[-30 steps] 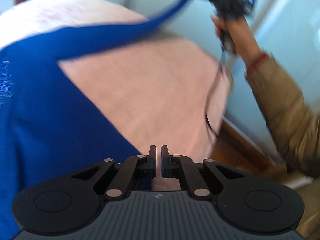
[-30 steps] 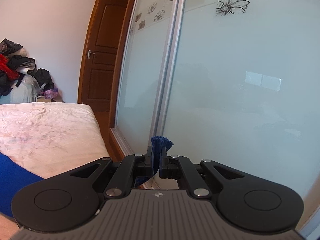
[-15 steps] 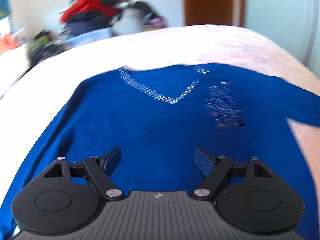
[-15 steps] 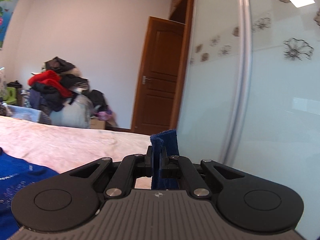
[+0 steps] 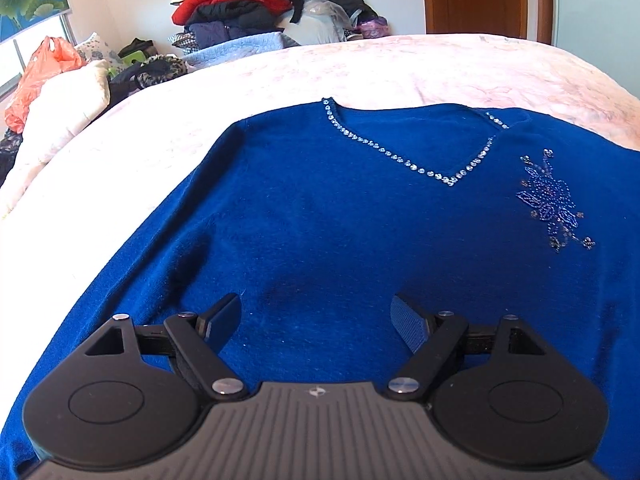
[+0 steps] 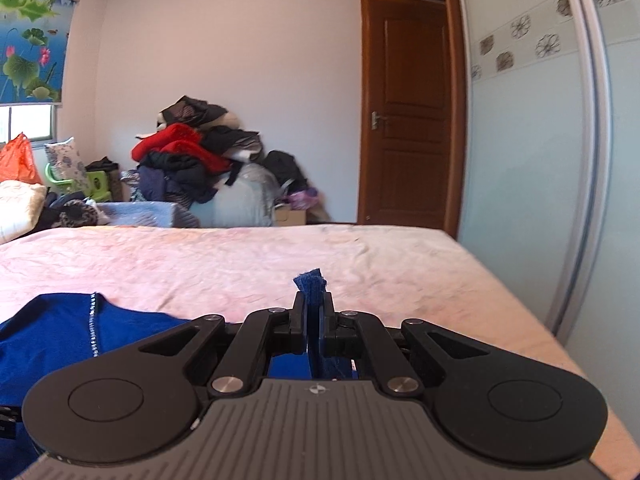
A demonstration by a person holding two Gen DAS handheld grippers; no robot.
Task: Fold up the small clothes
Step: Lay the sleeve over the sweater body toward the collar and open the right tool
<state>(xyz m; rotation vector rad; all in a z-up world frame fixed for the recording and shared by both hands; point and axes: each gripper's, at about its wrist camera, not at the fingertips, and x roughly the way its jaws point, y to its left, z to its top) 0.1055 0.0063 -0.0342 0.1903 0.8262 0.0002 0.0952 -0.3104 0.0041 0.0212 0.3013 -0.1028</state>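
Blue sweater (image 5: 320, 220) lies flat on the bed (image 5: 400, 68), front side up, neckline toward the far end. V-neck is trimmed with a line of small clear stones (image 5: 400, 160); a beaded flower patch (image 5: 550, 202) sits on the chest, right of the neck in the left wrist view. Fabric looks mostly smooth there.

Left gripper (image 5: 318, 316) hangs over the lower middle of the sweater, tilted down at it. Jaws spread wide and opening a bit more, nothing between them, only cloth below. Cannot tell if the fingertips touch the cloth.

Right gripper (image 6: 314, 316) is clamped tight on a blue edge of the sweater; a short tuft of the fabric (image 6: 310, 280) sticks up past the fingertips. It points nearly level across the bed. More of the sweater with the stone trim shows at lower left of that view.

Bed cover is pale pink, wrinkled. Behind the bed: clothes pile (image 6: 192, 156), wooden door (image 6: 408, 112), frosted wardrobe panels (image 6: 528, 140) on the right, orange bag (image 6: 18, 160) by the window.
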